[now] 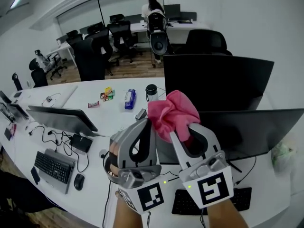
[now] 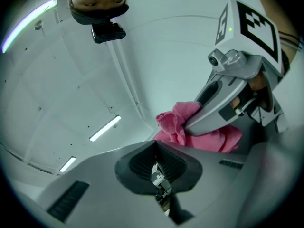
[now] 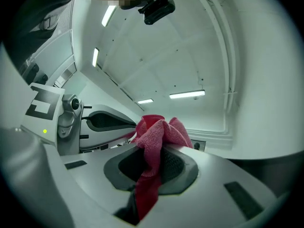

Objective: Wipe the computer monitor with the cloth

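A pink cloth (image 1: pixel 173 112) is bunched up in my right gripper (image 1: pixel 184 132), which is shut on it and held up above the desk. In the right gripper view the cloth (image 3: pixel 159 137) fills the space between the pads and hangs down. My left gripper (image 1: pixel 148 123) is raised just left of it, shut and empty, its tip beside the cloth. From the left gripper view, the cloth (image 2: pixel 190 127) and the right gripper (image 2: pixel 223 108) are close ahead. The dark monitor (image 1: pixel 256 129) stands on the desk behind and below both grippers.
A second monitor (image 1: pixel 216 80) stands further back, a third (image 1: pixel 61 119) at left with a keyboard (image 1: pixel 52 167) and mouse (image 1: pixel 79 181). Another keyboard (image 1: pixel 242 198) lies below my grippers. A bottle (image 1: pixel 151 92) and blue packet (image 1: pixel 129 99) sit mid-desk. A person (image 1: pixel 152 4) sits far back.
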Tool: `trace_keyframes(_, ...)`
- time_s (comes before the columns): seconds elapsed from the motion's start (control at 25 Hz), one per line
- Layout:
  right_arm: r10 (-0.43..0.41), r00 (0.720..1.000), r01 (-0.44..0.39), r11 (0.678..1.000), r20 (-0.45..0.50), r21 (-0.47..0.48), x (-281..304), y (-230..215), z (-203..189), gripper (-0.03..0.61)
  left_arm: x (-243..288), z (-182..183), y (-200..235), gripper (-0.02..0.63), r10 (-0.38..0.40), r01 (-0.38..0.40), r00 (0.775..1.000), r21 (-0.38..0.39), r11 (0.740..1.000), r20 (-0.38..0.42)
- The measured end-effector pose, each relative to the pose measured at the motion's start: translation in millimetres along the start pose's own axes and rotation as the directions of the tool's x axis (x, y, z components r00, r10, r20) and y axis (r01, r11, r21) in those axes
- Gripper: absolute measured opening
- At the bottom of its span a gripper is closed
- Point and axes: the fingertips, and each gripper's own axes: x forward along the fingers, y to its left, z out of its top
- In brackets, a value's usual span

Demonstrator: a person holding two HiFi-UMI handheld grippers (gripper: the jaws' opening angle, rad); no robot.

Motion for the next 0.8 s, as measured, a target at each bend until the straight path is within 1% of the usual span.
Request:
trace_keyframes(0.12, -0.017, 1.0, 0.017, 1.0, -0.014, -0.005, -13.9, -15.5, -4.2, 0.061, 3.7, 13.8, -10.8, 0.006, -0.015, 0.015, 1.0, -0.009, 1.0, 0.007)
trace_keyframes(0.28, -0.06, 0.998, 0.06, 0.998, -0.029, -0.009, -41.1, -47.8, -3.5, 0.061, 8.7, 44.5, -27.7, 0.006, -0.022, 0.022, 0.999, -0.027, 0.999, 0.033)
trace_keyframes(0.44, -0.092, 0.995, 0.091, 0.996, -0.042, -0.013, -68.8, -81.1, -2.7, 0.061, 16.1, 76.1, -46.3, 0.006, -0.03, 0.031, 0.998, -0.026, 0.999, 0.046)
trace_keyframes(0.8, -0.136, 0.989, 0.134, 0.99, -0.062, -0.039, -124.4, -146.5, -7.8, 0.061, 38.4, 135.6, -100.2, 0.006, -0.063, 0.066, 0.996, -0.042, 0.997, 0.067)
